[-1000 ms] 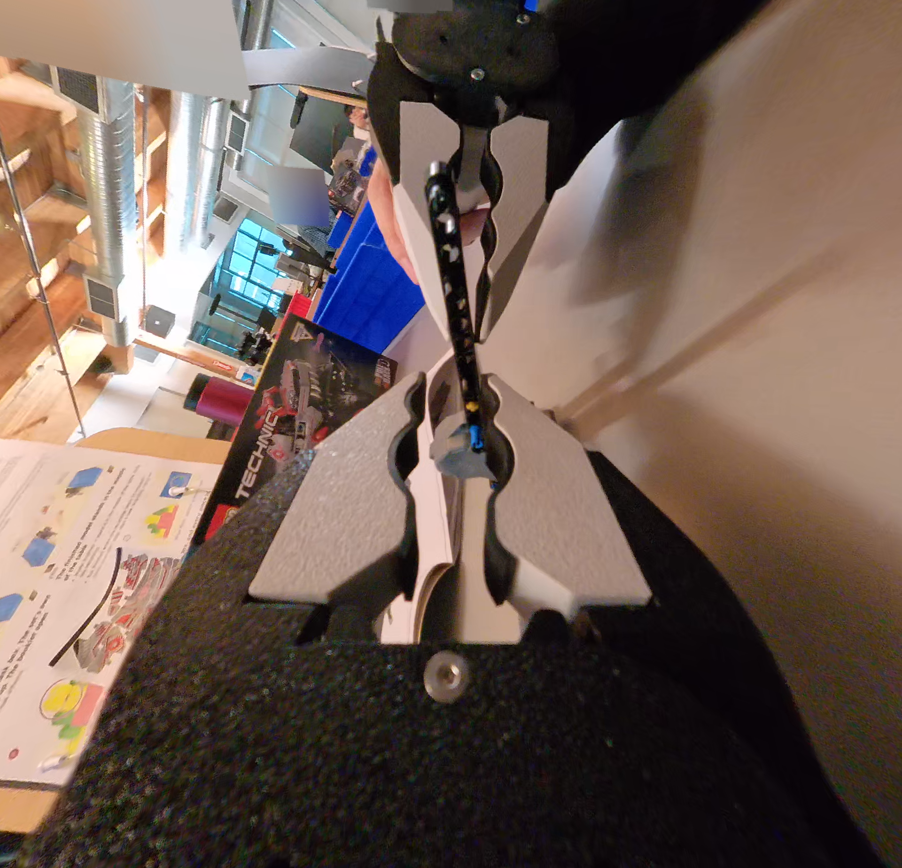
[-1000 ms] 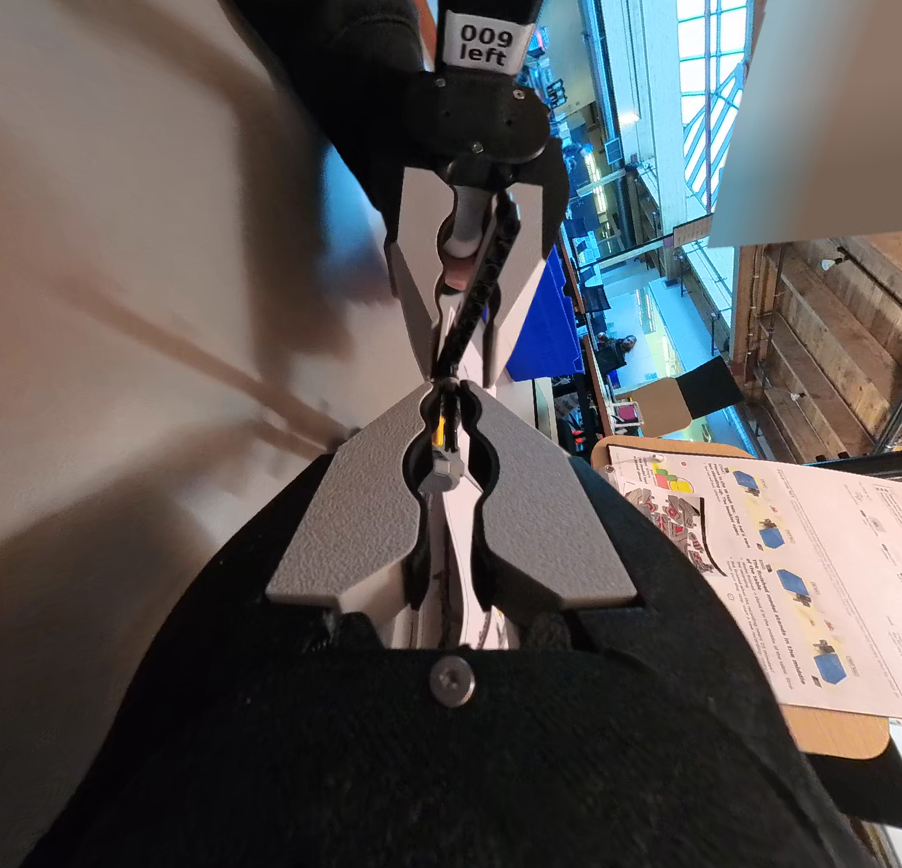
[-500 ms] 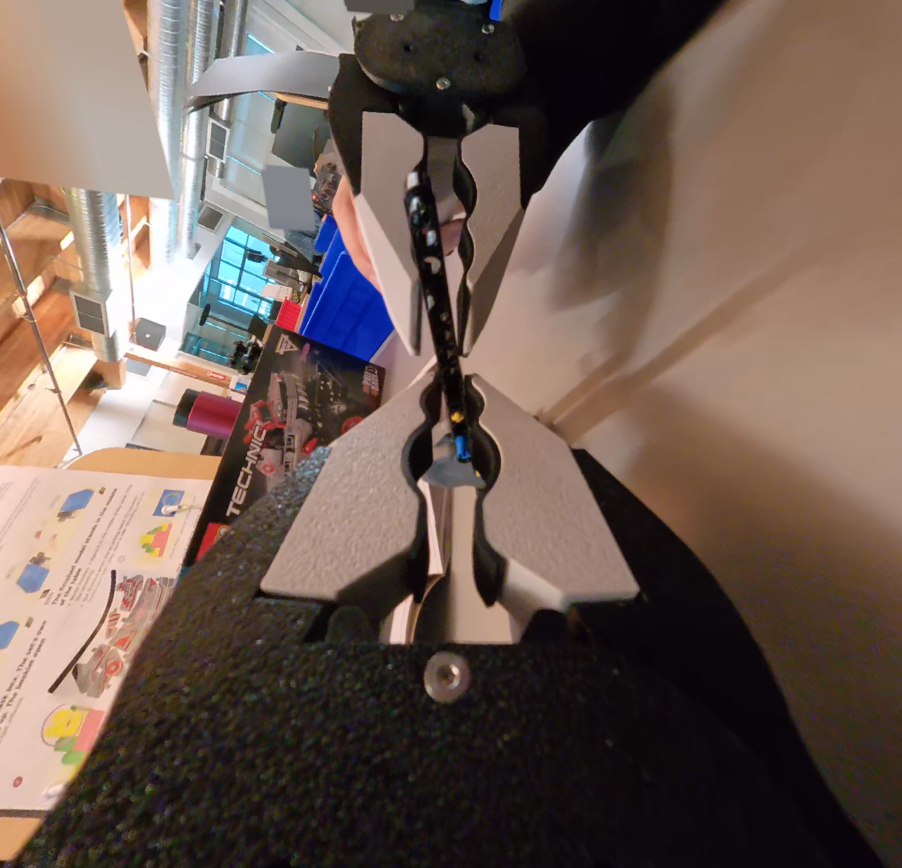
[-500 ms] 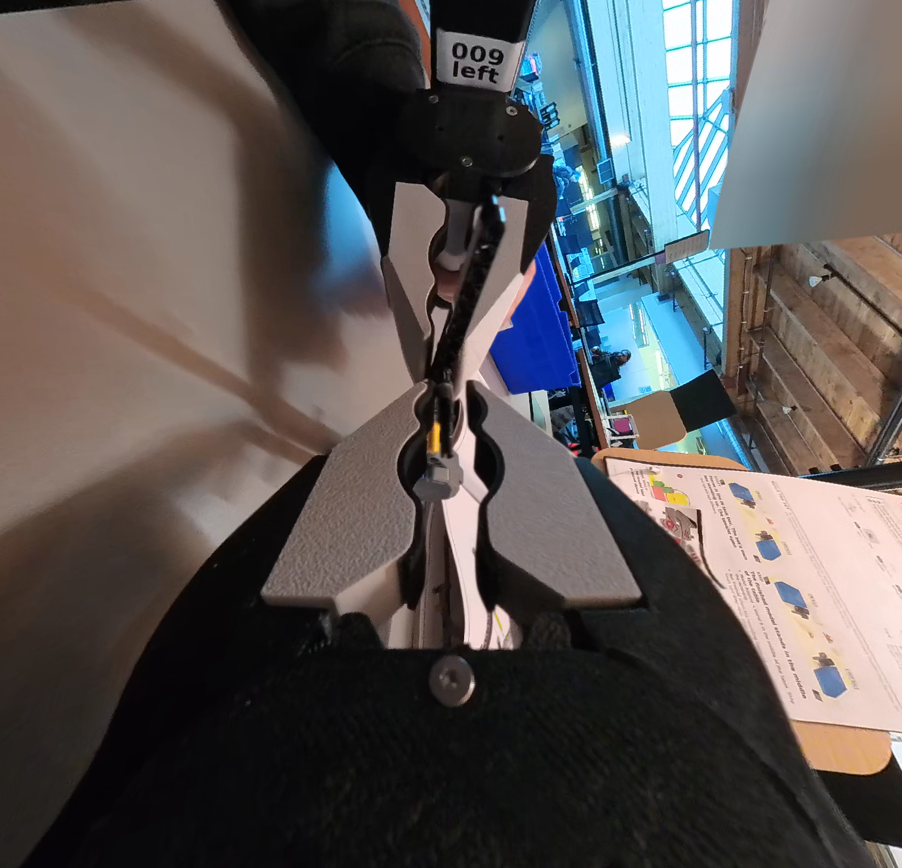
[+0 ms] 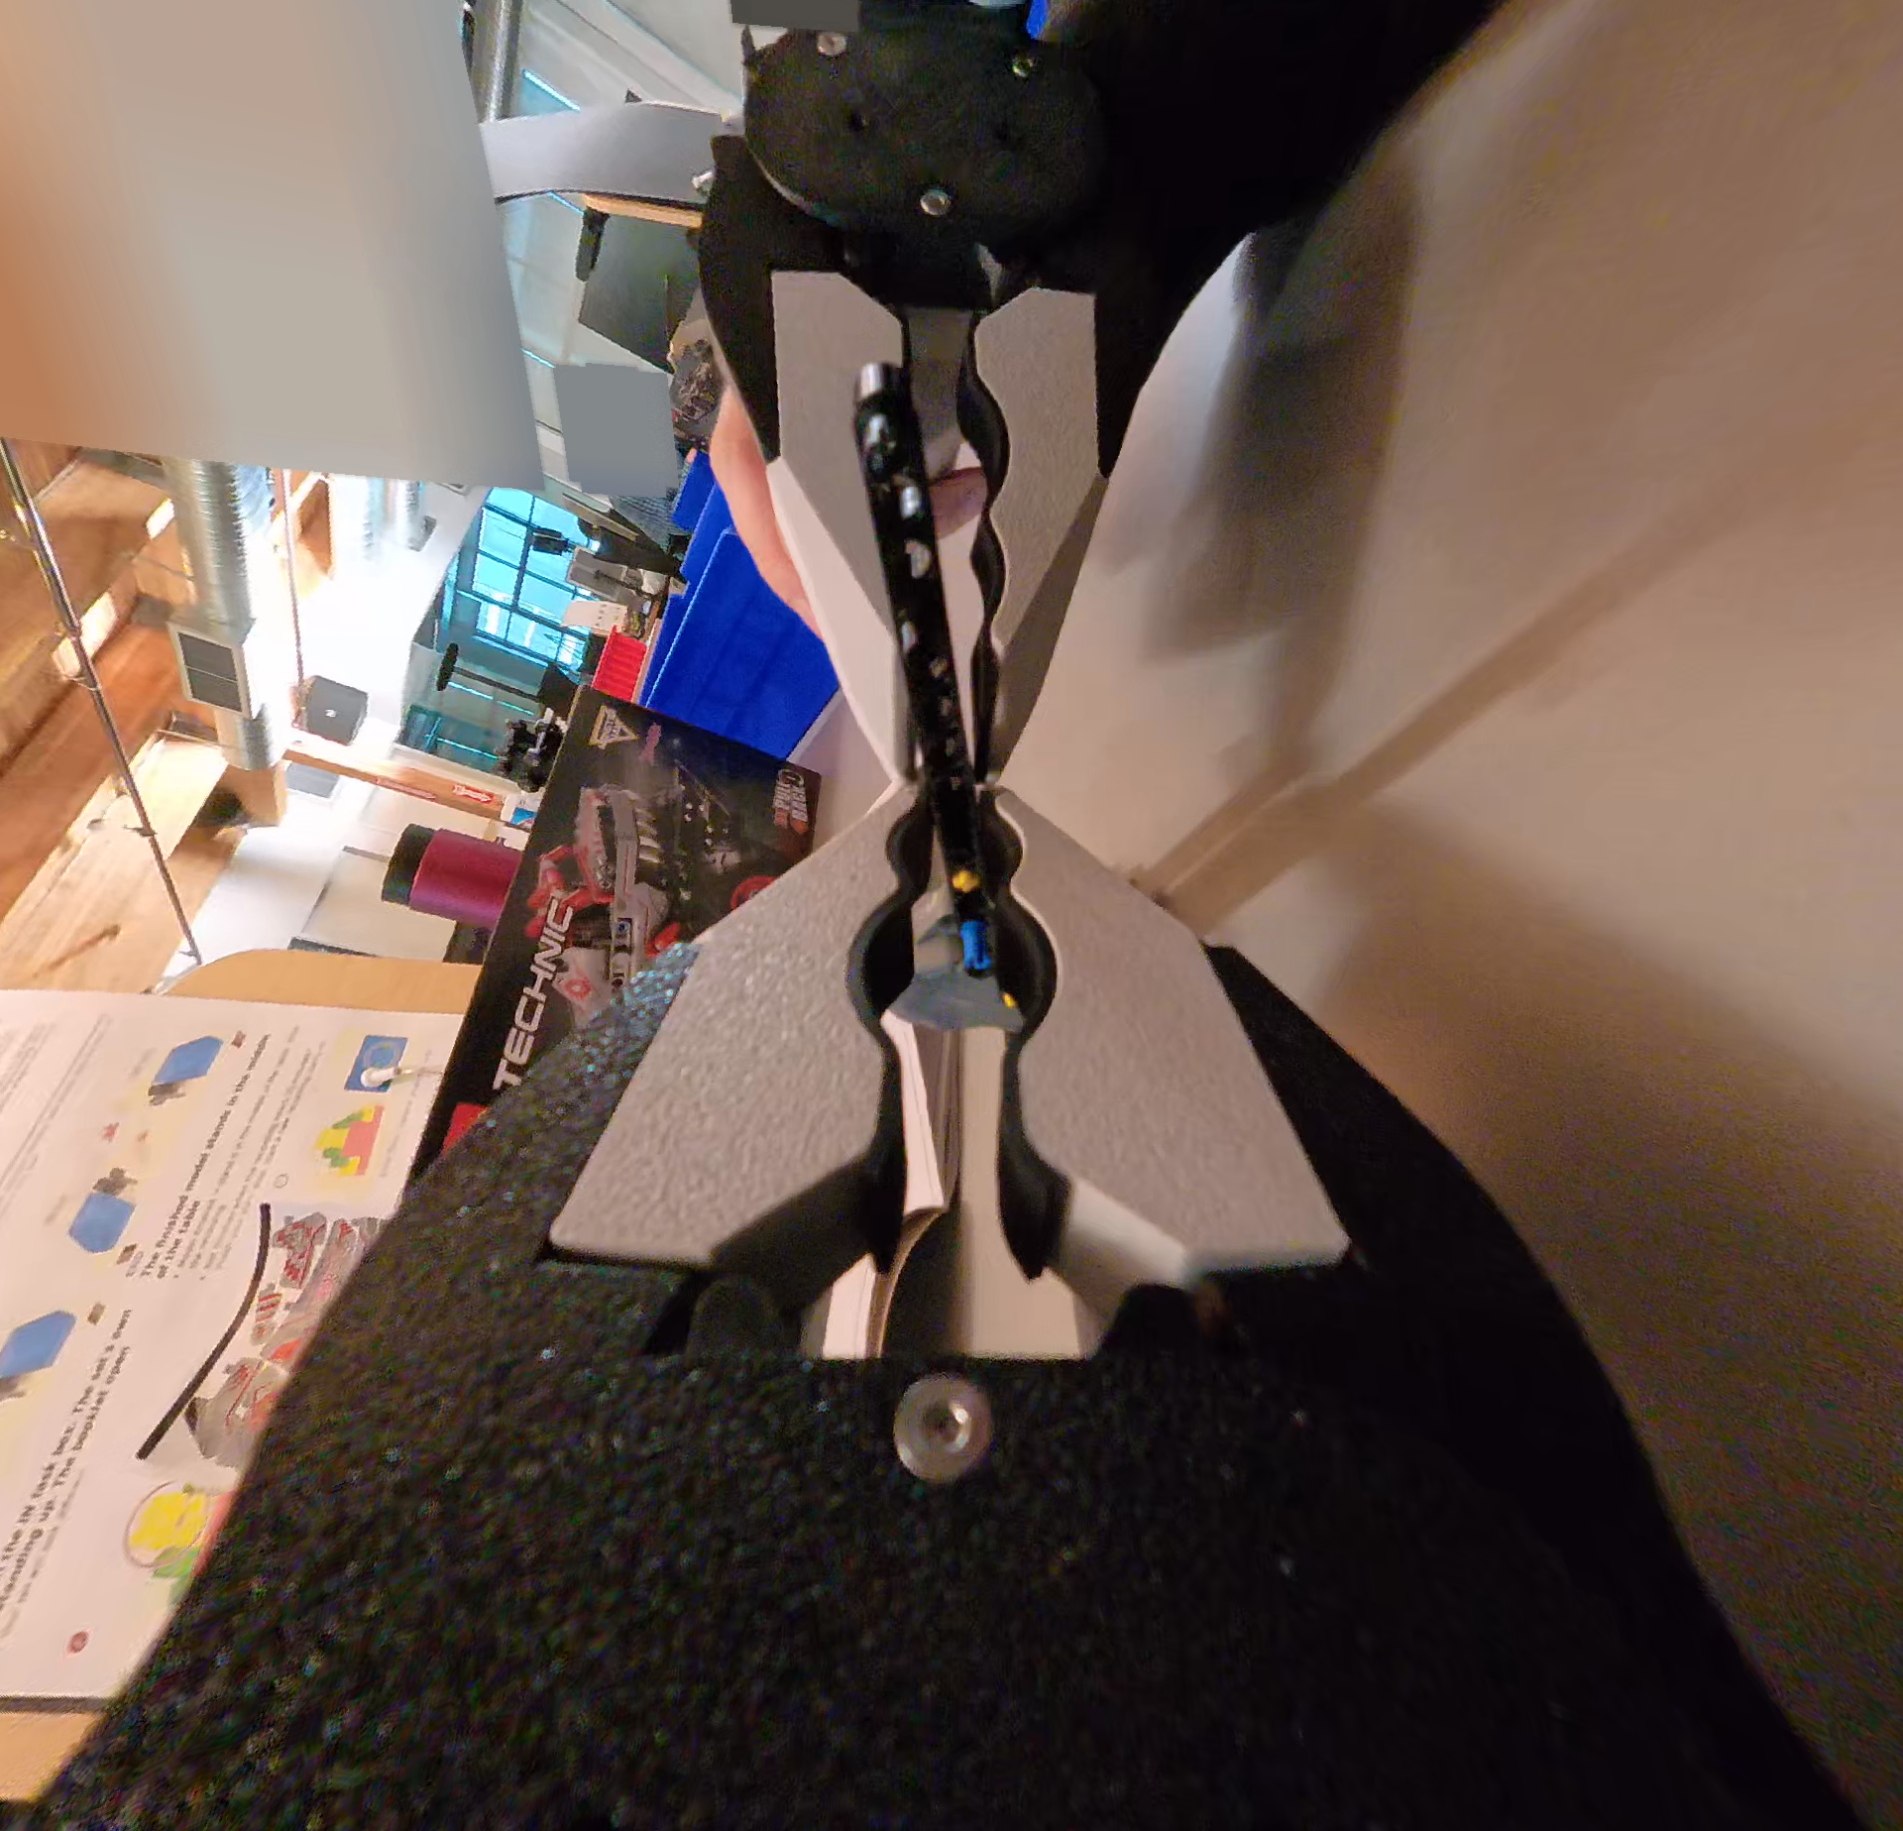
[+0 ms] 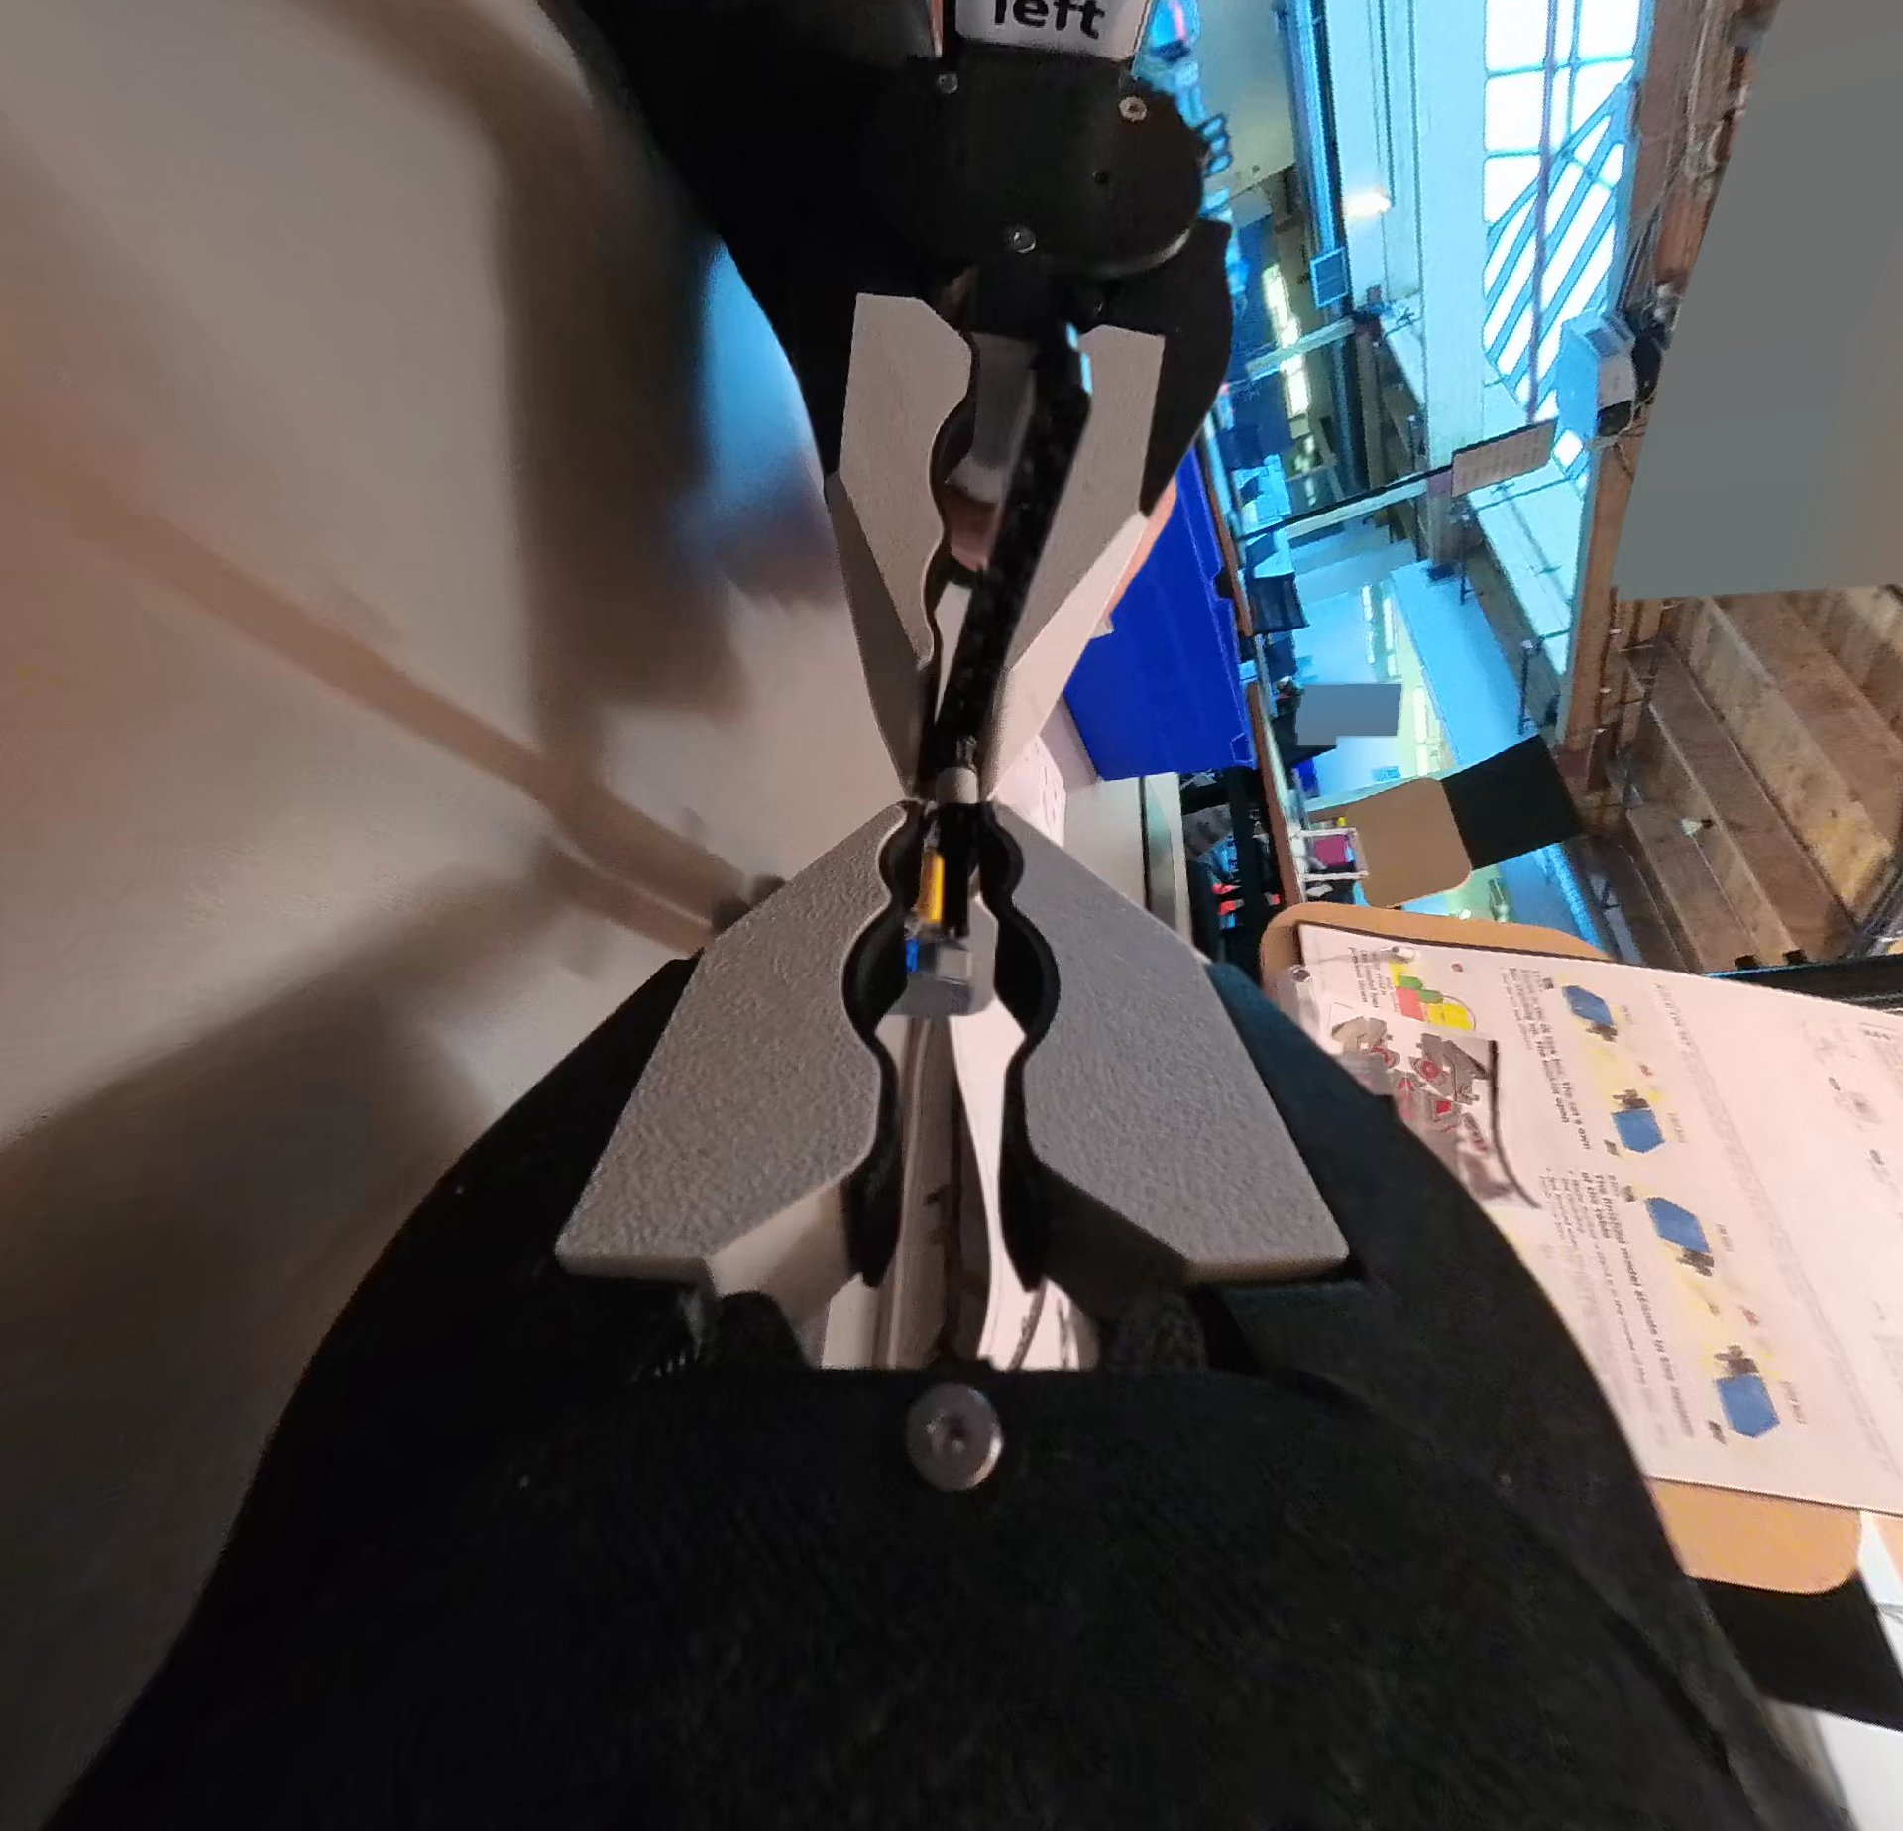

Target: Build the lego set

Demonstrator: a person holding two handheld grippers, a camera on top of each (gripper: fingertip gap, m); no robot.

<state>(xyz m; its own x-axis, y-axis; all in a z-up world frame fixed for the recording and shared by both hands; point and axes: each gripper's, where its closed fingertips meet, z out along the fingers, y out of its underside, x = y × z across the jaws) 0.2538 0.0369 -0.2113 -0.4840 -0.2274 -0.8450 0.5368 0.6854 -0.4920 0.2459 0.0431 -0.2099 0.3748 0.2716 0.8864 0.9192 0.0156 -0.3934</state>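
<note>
A long black Lego beam (image 5: 920,607) runs between my two grippers, which face each other tip to tip above the white table (image 5: 1545,649). Its near end carries a grey piece (image 5: 953,994) with a blue pin and a yellow dot. My left gripper (image 5: 947,803) is shut around that end. The right gripper (image 5: 942,767) opposite is shut on the beam's far part. In the right wrist view the beam (image 6: 994,628) reaches into the left gripper (image 6: 942,788), and my right gripper (image 6: 942,819) is shut on a yellow and grey piece (image 6: 935,978).
An instruction sheet on a clipboard (image 5: 175,1215) lies at the left, and it also shows in the right wrist view (image 6: 1606,1194). The Lego box (image 5: 618,886), a maroon bottle (image 5: 448,870) and blue bins (image 5: 741,638) stand behind. Less than 4 cm separates the two grippers' tips.
The two grippers have closed the gap between them: their fingertips were a little apart and now meet, with the beam still held between them.
</note>
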